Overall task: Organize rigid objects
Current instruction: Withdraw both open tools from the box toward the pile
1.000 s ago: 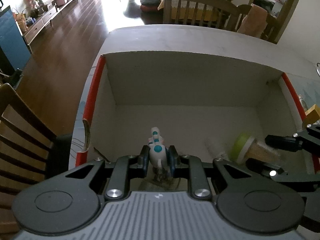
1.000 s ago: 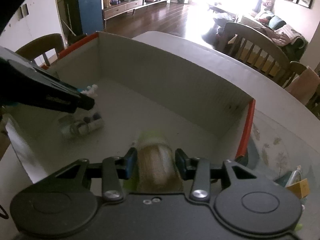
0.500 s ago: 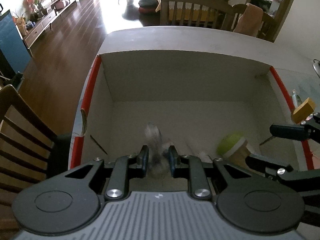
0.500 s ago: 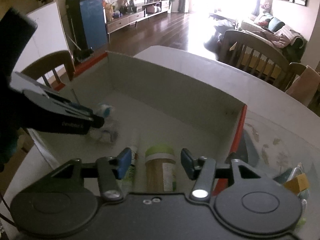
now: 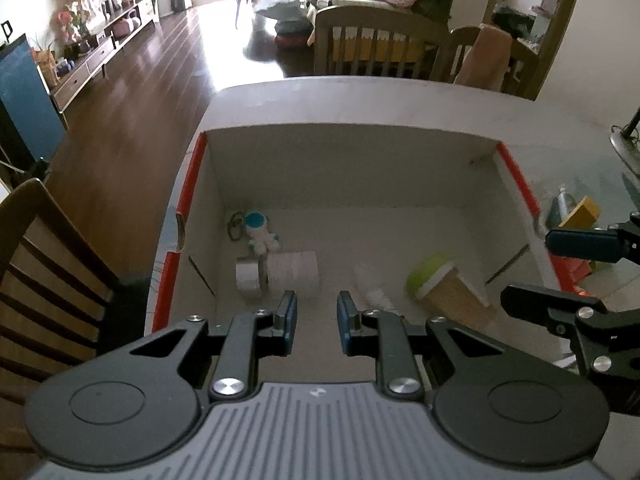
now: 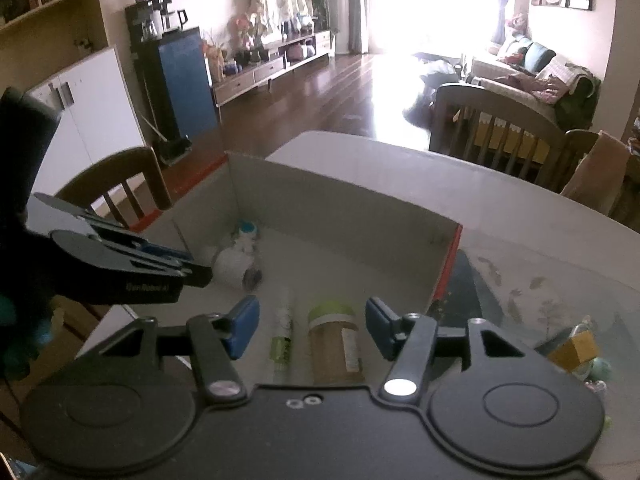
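A white cardboard box [image 5: 352, 168] with red edges sits on the table. Inside lie a white and blue toy figure [image 5: 260, 232], a white roll [image 5: 294, 276], a tape roll [image 5: 248, 278], a white tube [image 5: 374, 286] and a brown jar with a green lid [image 5: 448, 290]. My left gripper [image 5: 316, 316] is open and empty above the box's near side. My right gripper [image 6: 310, 322] is open and empty above the jar [image 6: 336, 342] and the tube [image 6: 282, 340]. The toy [image 6: 245, 236] and the white roll [image 6: 232, 266] show at the box's far left corner.
A yellow block [image 5: 578, 212] and small items lie on the table right of the box; the block also shows in the right wrist view [image 6: 570, 354]. A wooden chair [image 5: 44, 288] stands at the left. More chairs [image 5: 376, 46] stand beyond the table.
Both grippers opened and rose. The left let go of the toy figure, which now lies in the box's left corner. The right let go of the jar, which lies in the box.
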Motion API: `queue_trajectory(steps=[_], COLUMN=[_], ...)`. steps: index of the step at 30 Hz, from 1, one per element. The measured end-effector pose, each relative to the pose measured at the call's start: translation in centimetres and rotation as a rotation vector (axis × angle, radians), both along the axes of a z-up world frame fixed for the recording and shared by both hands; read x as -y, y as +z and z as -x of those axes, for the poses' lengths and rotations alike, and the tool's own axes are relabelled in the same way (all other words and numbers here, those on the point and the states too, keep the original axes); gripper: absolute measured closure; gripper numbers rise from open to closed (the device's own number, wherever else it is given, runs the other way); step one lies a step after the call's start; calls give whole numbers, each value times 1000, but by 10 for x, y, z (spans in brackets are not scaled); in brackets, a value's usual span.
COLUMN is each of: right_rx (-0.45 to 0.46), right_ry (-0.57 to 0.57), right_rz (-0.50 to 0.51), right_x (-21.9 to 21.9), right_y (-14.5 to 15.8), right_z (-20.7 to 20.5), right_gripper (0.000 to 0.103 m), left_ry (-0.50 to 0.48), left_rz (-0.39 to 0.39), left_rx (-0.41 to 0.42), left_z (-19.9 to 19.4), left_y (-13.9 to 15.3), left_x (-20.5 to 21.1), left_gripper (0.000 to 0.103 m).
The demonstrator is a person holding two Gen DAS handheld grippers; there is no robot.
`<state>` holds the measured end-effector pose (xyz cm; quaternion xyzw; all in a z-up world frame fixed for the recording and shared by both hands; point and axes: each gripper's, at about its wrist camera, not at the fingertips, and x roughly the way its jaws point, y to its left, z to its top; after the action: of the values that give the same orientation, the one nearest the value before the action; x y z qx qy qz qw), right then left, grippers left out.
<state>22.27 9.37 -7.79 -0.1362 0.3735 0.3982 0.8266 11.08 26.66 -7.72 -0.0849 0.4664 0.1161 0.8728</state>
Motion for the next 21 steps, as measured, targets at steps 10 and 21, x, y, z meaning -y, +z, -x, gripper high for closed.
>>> queue_trajectory(steps=[10, 21], right_rx=[17, 32], right_ry=[-1, 4], right_rz=[-73, -166], right_x=[21, 47], right_y=[25, 50], right_z=[12, 25], right_gripper=[38, 29], left_ry=[-9, -15], left_rz=[-8, -20], left_rx=[79, 146], left_z=[19, 35], left_y=[33, 58], left_x=[17, 37], left_gripper=[83, 82])
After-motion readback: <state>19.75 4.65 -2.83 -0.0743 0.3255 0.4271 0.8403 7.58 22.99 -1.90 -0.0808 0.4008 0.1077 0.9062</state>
